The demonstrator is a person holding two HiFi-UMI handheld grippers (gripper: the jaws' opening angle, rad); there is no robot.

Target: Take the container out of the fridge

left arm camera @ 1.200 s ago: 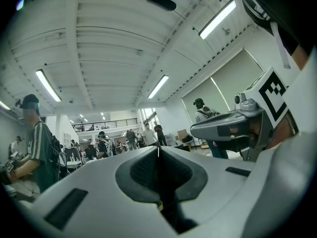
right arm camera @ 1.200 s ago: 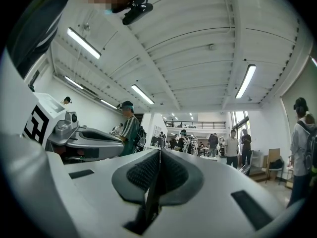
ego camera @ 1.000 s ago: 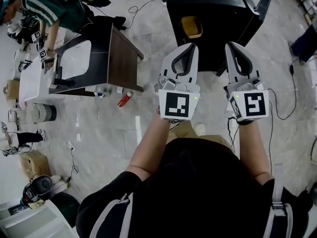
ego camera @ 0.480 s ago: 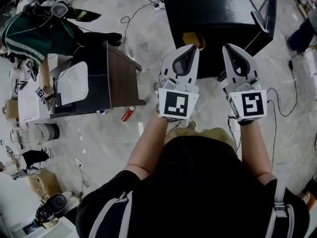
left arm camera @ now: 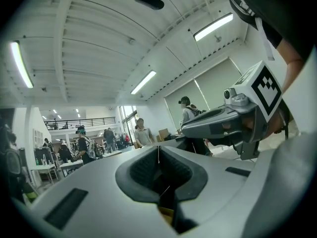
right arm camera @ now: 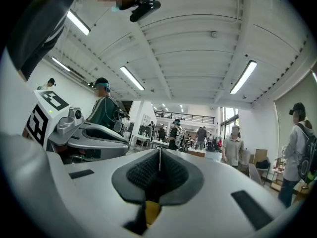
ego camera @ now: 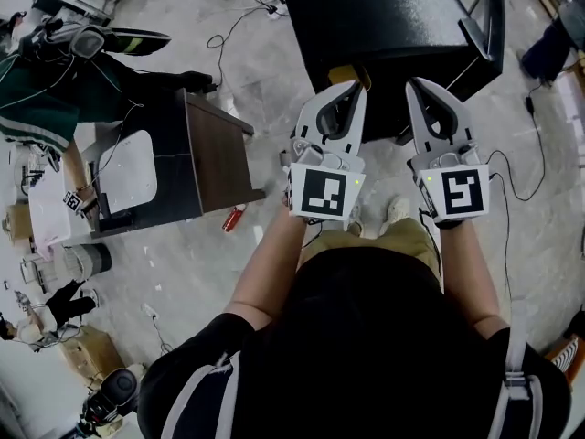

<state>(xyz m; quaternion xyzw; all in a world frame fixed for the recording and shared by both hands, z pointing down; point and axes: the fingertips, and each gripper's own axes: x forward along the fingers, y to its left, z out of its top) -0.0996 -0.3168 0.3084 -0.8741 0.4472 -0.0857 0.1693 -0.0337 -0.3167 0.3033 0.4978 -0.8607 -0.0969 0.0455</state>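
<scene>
A black fridge (ego camera: 384,26) stands on the floor ahead of me in the head view, its door (ego camera: 484,35) swung open at the right. A yellow container (ego camera: 341,74) shows at the fridge's lower front, partly hidden behind my left gripper (ego camera: 355,86). Both grippers are held side by side in front of the fridge, pointing towards it. The left gripper (left arm camera: 158,148) is shut with nothing in it. The right gripper (ego camera: 413,82) is also shut and empty (right arm camera: 159,153). Both gripper views point up at the ceiling and show neither fridge nor container.
A dark wooden cabinet (ego camera: 215,149) with a white top (ego camera: 128,172) stands to the left. A red can (ego camera: 234,218) lies on the floor beside it. Cables (ego camera: 512,190) run at the right. A person in green (ego camera: 37,99) is at far left; several people (right arm camera: 233,145) stand behind.
The fridge has drawn nearer to the grippers in the head view. The yellow container, plainly seen before, now sits mostly behind the left gripper. Both grippers stay shut.
</scene>
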